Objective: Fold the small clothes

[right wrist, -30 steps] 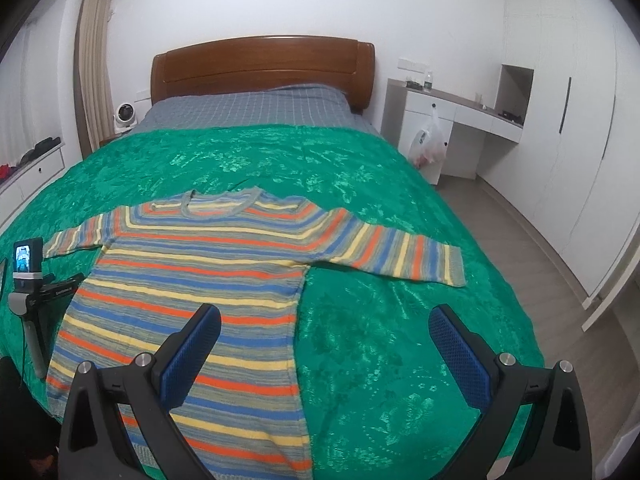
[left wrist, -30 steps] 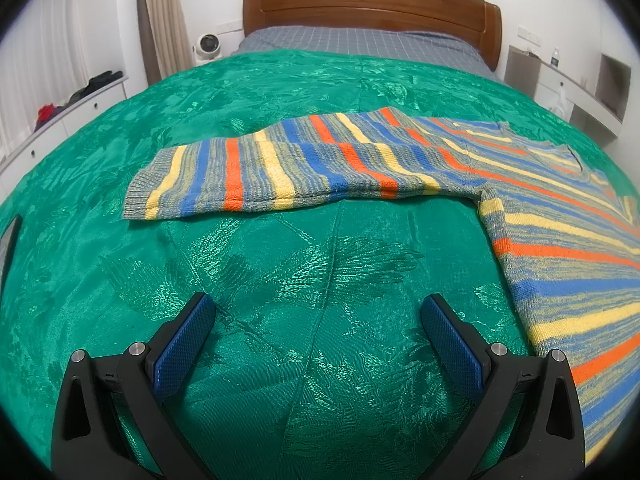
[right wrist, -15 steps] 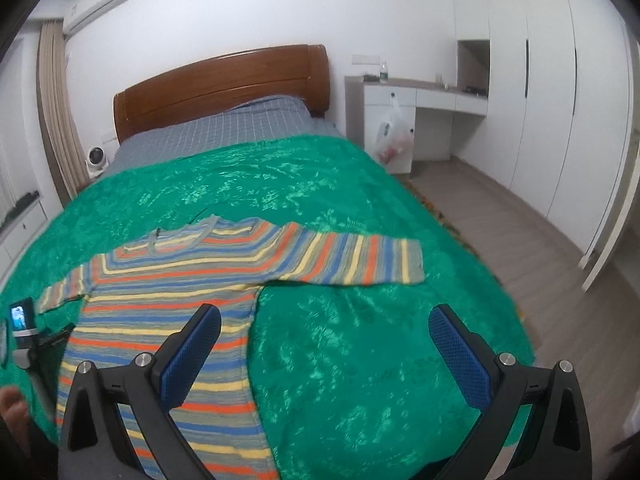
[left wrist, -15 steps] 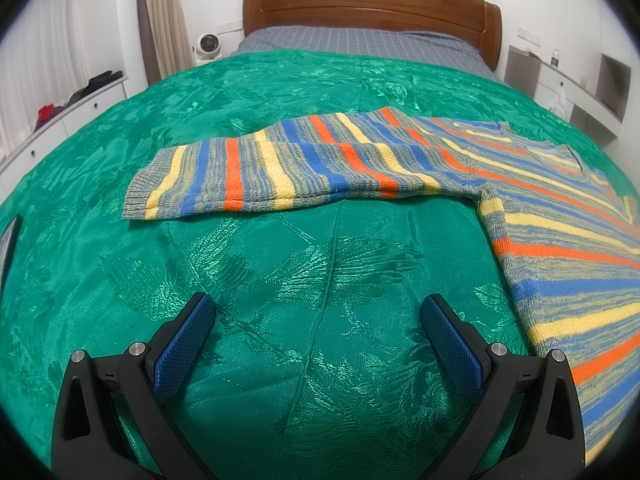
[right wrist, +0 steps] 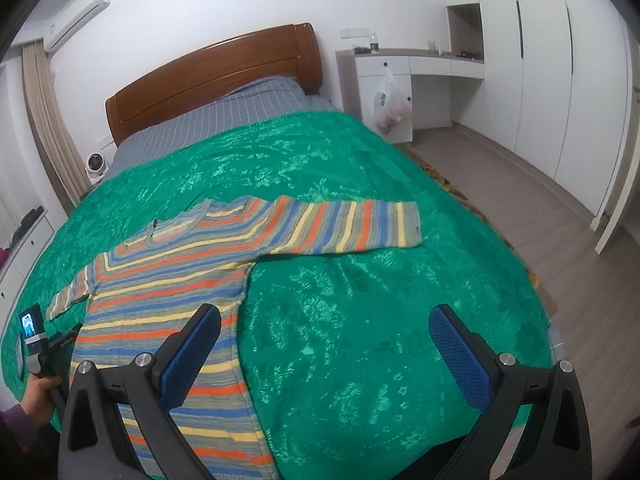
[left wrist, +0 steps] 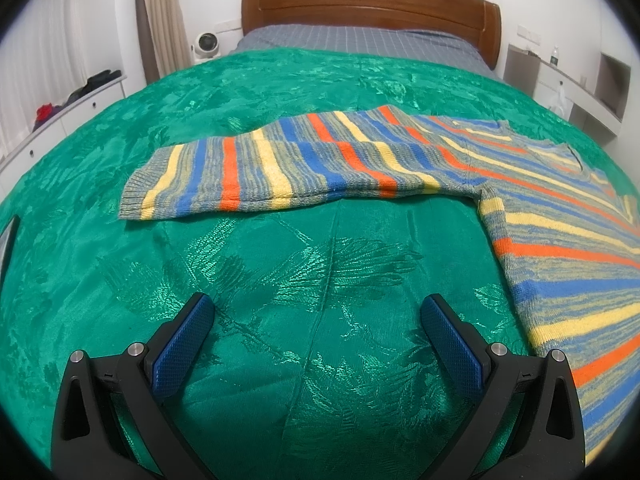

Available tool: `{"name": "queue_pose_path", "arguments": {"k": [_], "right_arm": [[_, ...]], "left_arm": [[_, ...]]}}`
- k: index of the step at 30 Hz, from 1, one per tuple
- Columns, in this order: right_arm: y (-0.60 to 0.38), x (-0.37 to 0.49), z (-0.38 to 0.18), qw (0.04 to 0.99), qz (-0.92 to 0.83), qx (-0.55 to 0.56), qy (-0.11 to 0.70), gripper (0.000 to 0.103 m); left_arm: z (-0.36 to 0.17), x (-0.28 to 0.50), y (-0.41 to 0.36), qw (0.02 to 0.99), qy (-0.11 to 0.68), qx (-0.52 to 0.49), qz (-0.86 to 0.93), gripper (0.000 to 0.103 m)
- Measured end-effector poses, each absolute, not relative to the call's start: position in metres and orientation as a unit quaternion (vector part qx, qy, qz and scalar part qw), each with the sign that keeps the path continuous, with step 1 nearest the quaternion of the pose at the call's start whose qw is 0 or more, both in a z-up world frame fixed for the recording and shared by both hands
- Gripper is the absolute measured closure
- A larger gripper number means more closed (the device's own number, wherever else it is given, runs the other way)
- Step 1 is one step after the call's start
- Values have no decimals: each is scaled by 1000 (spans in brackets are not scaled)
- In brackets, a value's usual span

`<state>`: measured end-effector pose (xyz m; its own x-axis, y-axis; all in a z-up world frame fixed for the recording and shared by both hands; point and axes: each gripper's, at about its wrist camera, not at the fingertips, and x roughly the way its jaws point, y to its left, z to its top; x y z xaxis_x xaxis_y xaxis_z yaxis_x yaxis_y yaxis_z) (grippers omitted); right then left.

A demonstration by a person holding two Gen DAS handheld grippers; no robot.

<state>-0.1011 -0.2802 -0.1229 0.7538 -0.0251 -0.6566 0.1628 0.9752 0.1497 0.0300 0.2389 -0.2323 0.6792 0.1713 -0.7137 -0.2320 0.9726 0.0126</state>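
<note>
A: Our right claw (right wrist: pixel 324 344) swung to the right & tipped since a sec ago. Before, the sweater (right wrist: pixel 168 312) filled the space under it. Now the right sleeve (right wrist: pixel 344 228) sits straight ahead of it, a bit up.

B: And our left claw (left wrist: pixel 316 340)?

A: Didn't move at all. Same view as before. The left sleeve (left wrist: pixel 256 176) lies flat in front of it, well apart, w/ bare green bedcover (left wrist: pixel 280 280) between.

B: Are the claws holding anything?

A: Nope. Both are wide open, blue pads (right wrist: pixel 192 356) far apart, nothing in them. Right claw's left pad hangs over the sweater's side edge, can't tell if it touches.

B: So where's the sweater now?

A: Spread flat on the bed, both sleeves out to the sides, neck (right wrist: pixel 176 224) pointing to the headboard (right wrist: pixel 216 76). Body is off to the right of our left claw, and to the left of our right claw.

B: What does the swing mean?

A: We think we're lining up on the right sleeve first. No fold made yet, so we're at the very start. Next we'd prob. reach ahead, pinch the cuff (right wrist: pixel 412 224), & bring it in over the body.
</note>
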Motion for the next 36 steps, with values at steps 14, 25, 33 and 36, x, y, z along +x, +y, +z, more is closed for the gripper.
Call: {"name": "queue_pose_path", "arguments": {"k": [14,25,33,36], "right_arm": [[-249,-96,-132,925,-22,97,367,1],[-248,-68,-141,914,39,109,390,1],[-395,51,-141,909,-11,123,399,1],[-459,92,-181,863,-6,251,439,23]], "left_arm": [[-228,47,243,878,460,-70,109,0],[-183,8,236,895,430,-91,79,1],[-119,-39,220,921,369,-109,59,1],[-114,-50,219,919,368,-125,60,1]]}}
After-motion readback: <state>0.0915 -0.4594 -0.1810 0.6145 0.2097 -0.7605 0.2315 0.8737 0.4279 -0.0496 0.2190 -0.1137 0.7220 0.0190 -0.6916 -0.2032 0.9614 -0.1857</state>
